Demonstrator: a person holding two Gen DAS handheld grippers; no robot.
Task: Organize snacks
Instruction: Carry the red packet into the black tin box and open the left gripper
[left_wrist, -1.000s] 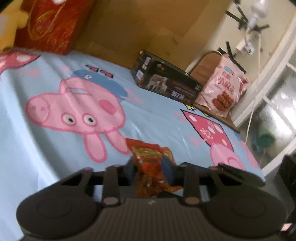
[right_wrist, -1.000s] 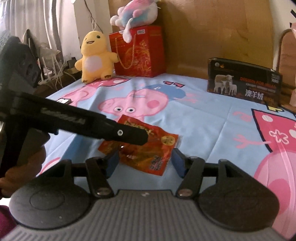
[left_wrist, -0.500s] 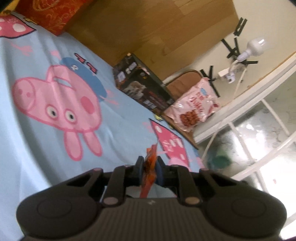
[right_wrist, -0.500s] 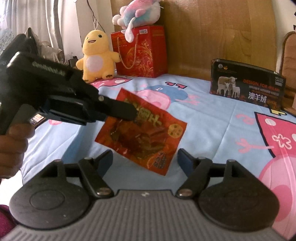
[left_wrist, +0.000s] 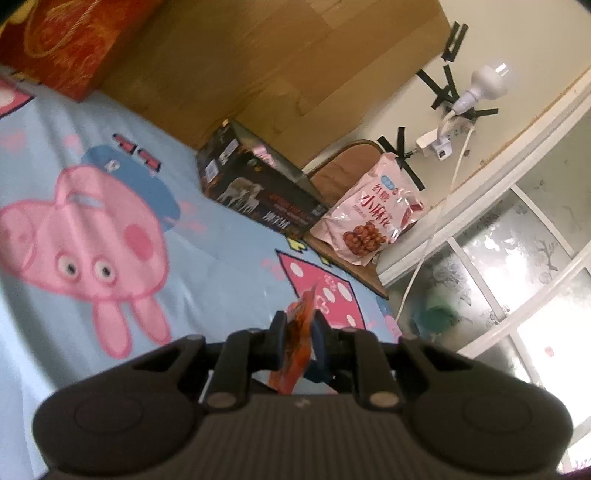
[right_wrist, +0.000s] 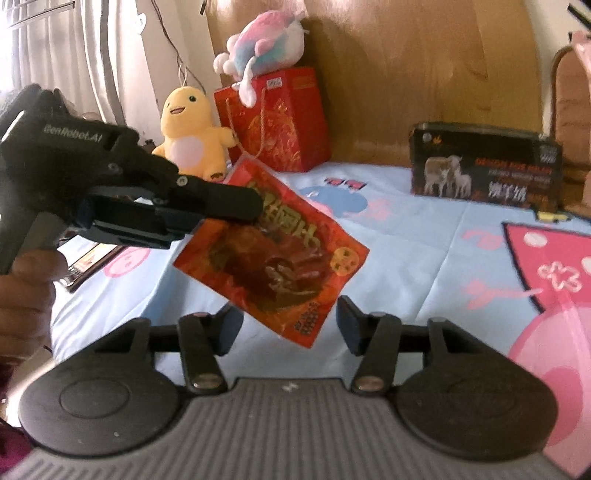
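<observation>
Two grippers, one snack in hand. Item 1: red snack packet (right_wrist: 273, 258), flat foil pouch with gold lettering, held clear of the bedsheet (right_wrist: 424, 236) and hanging at a slant, one corner drooping toward the right gripper's fingers. Item 2: left gripper (left_wrist: 298, 334), jaws pressed together on the packet's upper edge; from its own wrist view the pouch shows edge-on as a thin orange strip between the blue pads. Item 3: right gripper (right_wrist: 288, 325), jaws spread wide with nothing between them, positioned just below and in front of the dangling packet, not touching it. Item 4: black carton (right_wrist: 484, 173) printed with sheep, standing on the far side of the bed near the wooden headboard. Item 5: pink snack bag (left_wrist: 369, 218), propped on a chair (left_wrist: 347, 170) just beyond the carton. Item 6: red gift bag (right_wrist: 280, 122), upright at the headboard, a pastel plush (right_wrist: 262, 44) on top and a yellow plush (right_wrist: 192, 133) beside it. Handling note, by judgement: the step in hand appears to be carrying the packet toward a gathering place, which cannot be told for sure from these views. Grip is on a thin seam only, so the pouch may swing or slip; carry it slowly and level, keep the clamp firm, and lower it flat before releasing. The free gripper could steady the lower corner if the pouch twists.
</observation>
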